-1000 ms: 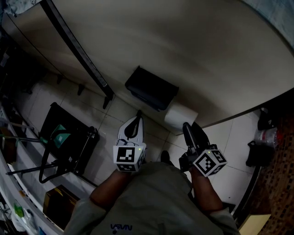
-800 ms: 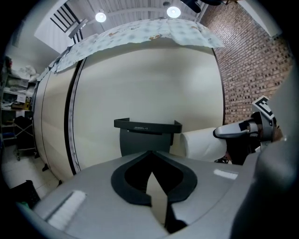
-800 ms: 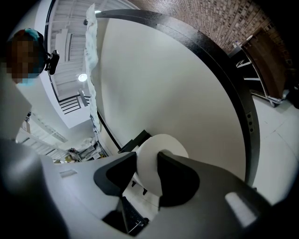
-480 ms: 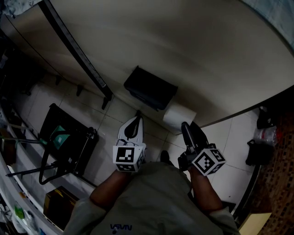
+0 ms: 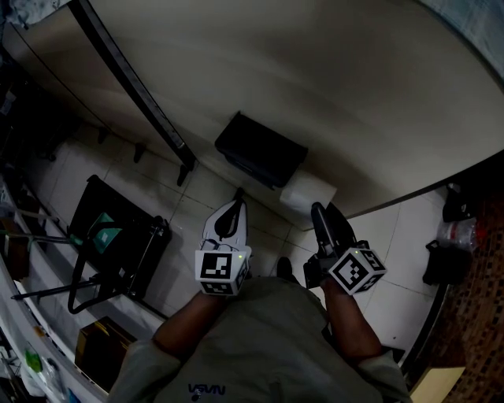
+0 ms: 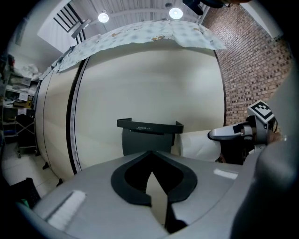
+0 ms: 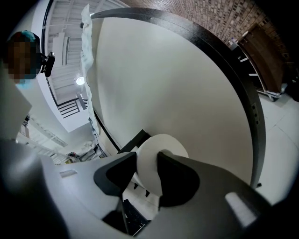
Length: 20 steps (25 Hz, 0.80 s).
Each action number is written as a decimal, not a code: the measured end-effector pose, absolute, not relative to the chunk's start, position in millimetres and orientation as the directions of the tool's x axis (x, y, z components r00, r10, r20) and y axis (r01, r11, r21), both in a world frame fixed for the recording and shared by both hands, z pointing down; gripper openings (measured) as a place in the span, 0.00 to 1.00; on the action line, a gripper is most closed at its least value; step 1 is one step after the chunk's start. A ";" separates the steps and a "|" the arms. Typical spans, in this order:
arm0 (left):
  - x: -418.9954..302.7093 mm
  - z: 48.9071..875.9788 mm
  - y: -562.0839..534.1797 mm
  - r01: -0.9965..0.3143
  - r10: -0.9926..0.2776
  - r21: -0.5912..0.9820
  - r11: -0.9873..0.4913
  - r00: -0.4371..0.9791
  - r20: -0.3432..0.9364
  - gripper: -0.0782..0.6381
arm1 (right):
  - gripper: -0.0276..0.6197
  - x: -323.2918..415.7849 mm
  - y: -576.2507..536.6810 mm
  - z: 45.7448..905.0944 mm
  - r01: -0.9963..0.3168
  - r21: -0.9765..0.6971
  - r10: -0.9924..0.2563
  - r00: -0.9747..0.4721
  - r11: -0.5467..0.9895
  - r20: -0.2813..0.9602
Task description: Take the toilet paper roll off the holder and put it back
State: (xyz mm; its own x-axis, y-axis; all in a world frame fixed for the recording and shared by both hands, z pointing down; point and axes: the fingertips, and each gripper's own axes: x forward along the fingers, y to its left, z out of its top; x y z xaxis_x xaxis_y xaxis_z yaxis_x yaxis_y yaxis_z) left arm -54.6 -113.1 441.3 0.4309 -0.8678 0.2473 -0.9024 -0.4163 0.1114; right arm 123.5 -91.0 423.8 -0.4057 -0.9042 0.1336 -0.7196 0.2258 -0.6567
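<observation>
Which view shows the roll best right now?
The right gripper view: the roll sits end-on between the right gripper's tongs, large and bright; whether they grip it is unclear. The head view shows the roll small and dim beside the holder. The left gripper view shows only its side.

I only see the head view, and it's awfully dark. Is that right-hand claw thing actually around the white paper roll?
Observer: In the right gripper view, the right gripper has its jaws apart, and the white toilet paper roll shows in the gap between them. I cannot tell whether they touch it.
Operator: What about the other claw?
Observer: The left gripper view shows the left gripper with its jaw tips together and nothing between them.
Operator: Is the room really that dark?
Observer: No. The left gripper view shows two round ceiling lights lit overhead.
</observation>
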 end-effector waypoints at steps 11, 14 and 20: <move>-55.1 449.4 -105.7 -0.899 -0.856 0.098 -0.426 0.436 0.278 0.11 | 0.26 113.6 -103.0 426.3 -0.686 -0.693 -0.905 -0.408 0.220 0.117; -55.3 450.8 -105.8 -0.898 -0.854 0.096 -0.429 0.438 0.282 0.12 | 0.26 113.1 -106.9 427.0 -0.681 -0.700 -0.909 -0.401 0.214 0.113; -56.7 452.0 -104.4 -0.899 -0.854 0.098 -0.426 0.436 0.284 0.12 | 0.26 112.0 -111.7 427.9 -0.671 -0.713 -0.915 -0.390 0.204 0.105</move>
